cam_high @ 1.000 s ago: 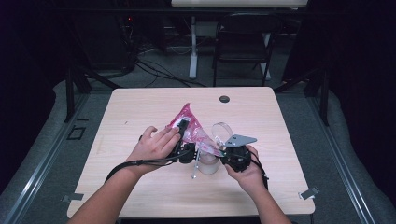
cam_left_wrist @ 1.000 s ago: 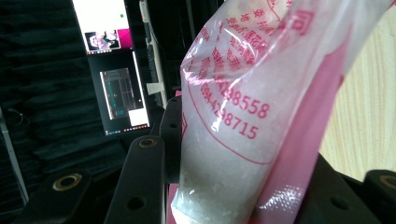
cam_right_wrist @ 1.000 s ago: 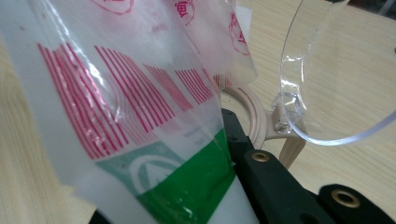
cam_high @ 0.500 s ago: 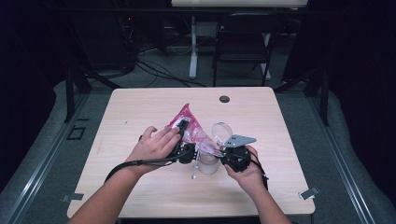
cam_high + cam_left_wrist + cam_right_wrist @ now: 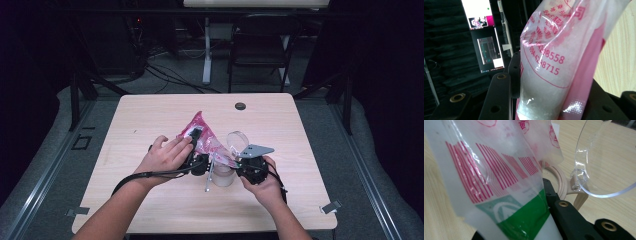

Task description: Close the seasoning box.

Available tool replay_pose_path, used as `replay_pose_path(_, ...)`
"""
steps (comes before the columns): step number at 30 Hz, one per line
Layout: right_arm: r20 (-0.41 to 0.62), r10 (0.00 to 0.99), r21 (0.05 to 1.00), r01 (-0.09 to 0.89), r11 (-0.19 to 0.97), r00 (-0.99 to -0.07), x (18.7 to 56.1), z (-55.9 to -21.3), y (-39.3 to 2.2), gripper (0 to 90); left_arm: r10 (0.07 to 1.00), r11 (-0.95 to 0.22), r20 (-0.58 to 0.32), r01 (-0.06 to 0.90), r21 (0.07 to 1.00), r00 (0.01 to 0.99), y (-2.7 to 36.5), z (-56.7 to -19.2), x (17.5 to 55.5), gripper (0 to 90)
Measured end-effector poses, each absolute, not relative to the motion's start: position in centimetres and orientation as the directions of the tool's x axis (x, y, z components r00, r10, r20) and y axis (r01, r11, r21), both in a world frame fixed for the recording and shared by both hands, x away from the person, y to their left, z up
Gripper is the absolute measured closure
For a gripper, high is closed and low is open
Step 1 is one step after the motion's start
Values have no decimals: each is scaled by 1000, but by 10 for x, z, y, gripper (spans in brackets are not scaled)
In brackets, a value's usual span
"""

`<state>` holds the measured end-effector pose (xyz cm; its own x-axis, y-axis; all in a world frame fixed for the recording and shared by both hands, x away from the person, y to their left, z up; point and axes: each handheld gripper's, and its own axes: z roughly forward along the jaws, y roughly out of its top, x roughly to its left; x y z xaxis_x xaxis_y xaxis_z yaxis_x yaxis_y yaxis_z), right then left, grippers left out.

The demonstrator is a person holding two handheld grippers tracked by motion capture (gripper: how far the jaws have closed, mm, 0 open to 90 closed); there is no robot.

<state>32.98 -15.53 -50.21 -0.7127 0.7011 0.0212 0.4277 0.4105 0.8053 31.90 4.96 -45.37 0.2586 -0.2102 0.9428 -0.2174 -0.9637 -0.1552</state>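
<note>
High view: the pink-and-clear printed plastic bag [image 5: 207, 140] lies tilted above the middle of the pale wooden counter [image 5: 150, 120], held between both hands. The left claw [image 5: 196, 159] grips the bag's left part; the right claw [image 5: 243, 165] grips its lower right end. Directly below the bag stands a clear round jar [image 5: 223, 175], its clear hinged lid [image 5: 238, 141] raised open. A slim pale utensil [image 5: 209, 176] leans just beside the jar. A small dark round disc [image 5: 240, 106] sits near the counter's far edge, well apart from the work.

Left gripper view: the two black jaws stand partly open, one on each side of the bag [image 5: 554, 65], clamped on its bulk. The bag contains white granular material and carries red printed characters and digits. A lit monitor [image 5: 486, 30] stands in the dark background.

Right gripper view: the jaws are closed flat on the bag's thin end [image 5: 506, 195], which bears red stripes and a green printed patch. The clear lid [image 5: 604, 157] rises at the right, attached to a beige ring [image 5: 561, 182] at the jar's mouth, just beside the bag.
</note>
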Motion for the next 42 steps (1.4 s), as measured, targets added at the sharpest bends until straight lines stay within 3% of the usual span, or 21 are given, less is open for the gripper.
replay_pose_path(42,1,691,808,408,425,-722,327,-500,-150,900,-201,-971,926,-194,-144,319,66,-473,321,630)
